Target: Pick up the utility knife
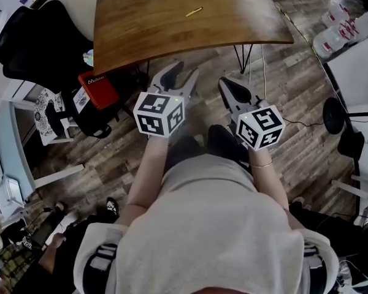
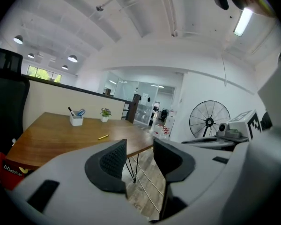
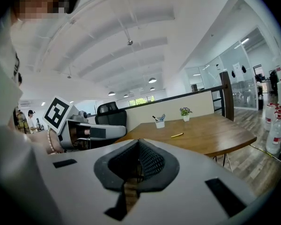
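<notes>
Wood-grain table [image 1: 172, 32], slim yellow utility knife [image 1: 194, 11]

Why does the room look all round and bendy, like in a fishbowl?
Left gripper view: a wide-angle lens bows the ceiling and darkens the corners, and the ceiling lamp glares. Right gripper view: the same bowing and dark rim. Head view: milder bending, evenly lit, sharp on the table.

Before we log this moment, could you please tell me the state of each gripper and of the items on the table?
Left gripper: open, nothing between its jaws.
Right gripper: shut, empty.
Slim yellow utility knife: lying flat on the brown wooden table, untouched; blade too small to tell.
White pen holder: upright on the table, holding stationery.
Small green potted plant: upright near the holder.
</notes>
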The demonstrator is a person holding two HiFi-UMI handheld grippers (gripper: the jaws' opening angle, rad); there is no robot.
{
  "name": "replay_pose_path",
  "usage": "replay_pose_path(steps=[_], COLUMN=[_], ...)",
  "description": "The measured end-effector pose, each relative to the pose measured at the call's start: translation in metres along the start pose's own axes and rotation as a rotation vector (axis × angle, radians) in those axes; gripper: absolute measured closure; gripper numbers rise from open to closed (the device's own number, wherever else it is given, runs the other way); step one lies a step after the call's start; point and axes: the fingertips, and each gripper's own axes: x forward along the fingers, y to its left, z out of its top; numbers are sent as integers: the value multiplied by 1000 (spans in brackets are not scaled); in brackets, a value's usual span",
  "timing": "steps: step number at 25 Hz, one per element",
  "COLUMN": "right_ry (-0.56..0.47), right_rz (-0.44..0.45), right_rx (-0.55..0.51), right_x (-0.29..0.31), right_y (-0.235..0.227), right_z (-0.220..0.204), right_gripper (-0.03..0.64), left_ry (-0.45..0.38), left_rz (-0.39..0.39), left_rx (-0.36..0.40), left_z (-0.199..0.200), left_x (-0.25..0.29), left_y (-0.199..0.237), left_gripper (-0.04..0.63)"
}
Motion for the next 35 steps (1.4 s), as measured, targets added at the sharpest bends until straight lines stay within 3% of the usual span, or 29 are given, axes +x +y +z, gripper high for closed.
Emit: replay_pose_path(steps=[16, 30, 35], right_ry=[37, 0, -10], right_rz=[80, 176, 210], right_rx=[24, 3, -12], right_x=[103, 194, 222], right_y=[-56, -161, -194], right_z=[12, 81, 100], right_gripper=[606, 606, 606], left_ry=[49, 43, 4], left_rz=[58, 124, 147], left_rx=[-41, -21, -44], left_z=[3, 71, 95], left_x=[59, 180, 215], left_y=[66, 121, 137], left_gripper=[385, 370, 370])
